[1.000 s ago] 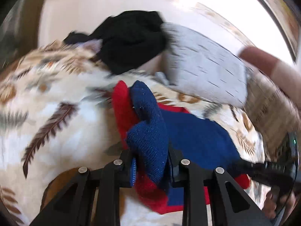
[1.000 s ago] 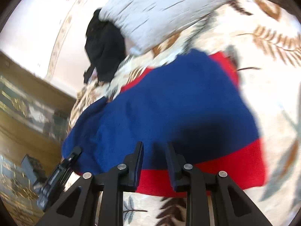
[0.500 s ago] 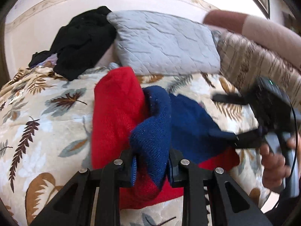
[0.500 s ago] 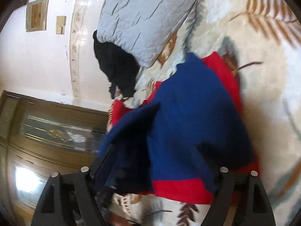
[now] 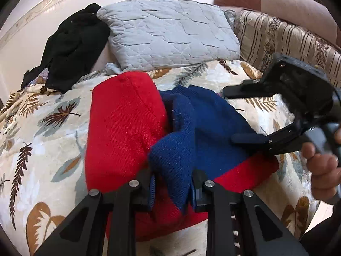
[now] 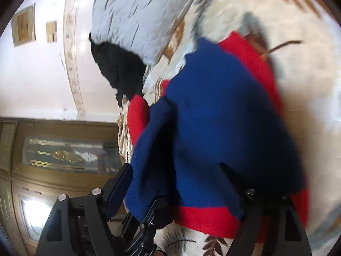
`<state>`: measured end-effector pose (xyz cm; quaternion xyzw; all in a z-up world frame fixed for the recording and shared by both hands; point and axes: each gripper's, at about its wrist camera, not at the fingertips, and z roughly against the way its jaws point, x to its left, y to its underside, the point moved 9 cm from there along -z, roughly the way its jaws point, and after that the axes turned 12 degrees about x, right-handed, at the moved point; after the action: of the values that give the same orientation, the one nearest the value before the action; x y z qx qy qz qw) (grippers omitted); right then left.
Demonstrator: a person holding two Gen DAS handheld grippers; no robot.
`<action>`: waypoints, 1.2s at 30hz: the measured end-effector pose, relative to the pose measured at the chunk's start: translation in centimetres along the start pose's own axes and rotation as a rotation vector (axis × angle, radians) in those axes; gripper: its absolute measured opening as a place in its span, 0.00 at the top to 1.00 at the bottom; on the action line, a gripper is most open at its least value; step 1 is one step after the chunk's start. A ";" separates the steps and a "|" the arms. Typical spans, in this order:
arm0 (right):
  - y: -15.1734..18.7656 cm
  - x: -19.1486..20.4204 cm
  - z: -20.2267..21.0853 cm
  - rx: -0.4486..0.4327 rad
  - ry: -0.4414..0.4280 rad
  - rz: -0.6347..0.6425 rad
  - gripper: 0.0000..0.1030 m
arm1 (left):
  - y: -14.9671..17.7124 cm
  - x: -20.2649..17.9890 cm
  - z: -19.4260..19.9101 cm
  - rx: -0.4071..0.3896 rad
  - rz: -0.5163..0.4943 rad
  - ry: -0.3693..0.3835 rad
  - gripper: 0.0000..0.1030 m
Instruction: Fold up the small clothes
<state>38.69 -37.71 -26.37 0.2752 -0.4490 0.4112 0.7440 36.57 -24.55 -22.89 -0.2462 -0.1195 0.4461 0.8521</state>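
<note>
Left wrist view: left gripper (image 5: 171,188) clamped tight on a bunched blue fold of the red-and-blue knit garment (image 5: 125,128), fingers narrow with cloth pinched between. Garment lying on the leaf-print bedspread (image 5: 42,132), red part turned up at left, blue part spread to the right, red hem strip along the near right edge. Right gripper (image 5: 232,115) in from the right, fingers spread wide, lower finger lying over the blue part, upper one over the bedspread just past the garment's edge; right hand (image 5: 324,160) wrapped on its handle. Grey quilted pillow (image 5: 168,36) behind the garment, black clothing (image 5: 74,47) heaped left of the pillow, striped patterned cushion (image 5: 277,40) at right. Right wrist view, blurred: right gripper (image 6: 177,175) fingers wide apart, gripping nothing, blue part of the garment (image 6: 223,117) between and ahead of them, a lifted blue flap beside the left finger. Red hem at the near edge, on the bedspread (image 6: 309,96). Pillow (image 6: 140,15) and black clothing (image 6: 119,68) at top, wooden glazed cabinet (image 6: 53,155) at left.
</note>
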 end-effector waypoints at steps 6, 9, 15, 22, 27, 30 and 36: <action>-0.2 -1.6 4.0 -0.059 -0.014 -0.025 0.20 | -0.7 -2.5 -0.1 0.004 -0.031 -0.012 0.75; -0.2 -2.4 4.8 -0.063 -0.006 -0.046 0.21 | -1.2 -3.7 -0.3 0.011 -0.040 -0.007 0.75; -0.5 -3.0 6.7 -0.083 -0.027 -0.057 0.21 | -4.0 -5.5 0.4 -0.014 -0.013 0.031 0.76; -1.1 -3.6 9.1 -0.119 -0.086 -0.070 0.21 | -6.0 -10.0 3.1 -0.127 -0.067 0.115 0.75; -1.5 -4.0 9.5 -0.128 -0.092 -0.086 0.20 | -3.0 -10.8 -5.5 0.129 -0.059 0.063 0.69; -1.8 -4.6 9.8 -0.136 -0.092 -0.103 0.21 | -2.9 -11.3 -2.3 0.076 -0.100 0.149 0.44; -2.3 -4.8 9.4 -0.143 -0.087 -0.108 0.23 | -1.8 -8.8 2.9 0.004 -0.181 0.072 0.40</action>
<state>35.29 -47.95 -26.54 0.2629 -0.4937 0.3247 0.7627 31.52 -31.67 -19.32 -0.2487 -0.1096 0.3583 0.8932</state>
